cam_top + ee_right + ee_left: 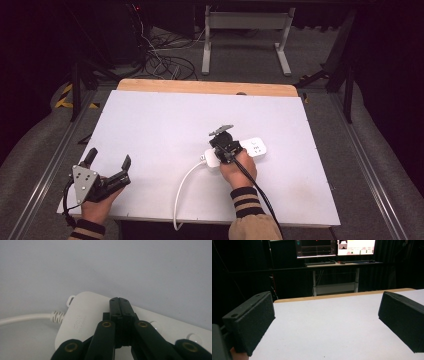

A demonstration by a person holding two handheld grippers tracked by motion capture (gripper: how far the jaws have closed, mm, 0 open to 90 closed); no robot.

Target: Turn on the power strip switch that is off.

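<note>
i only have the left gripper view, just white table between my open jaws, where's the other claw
Observer: The right claw is over a white power strip right of centre on the table.
Operator: open or shut
Observer: Shut; the right gripper view shows its jaws pressed together, with nothing between them, over the strip's top.
Operator: where does the strip's cord go
Observer: The white cord leaves the strip's left end and curves to the near table edge.

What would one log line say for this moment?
right gripper: jaws shut, tips over power strip | left gripper: jaws open, holding nothing, near table's left corner
</note>
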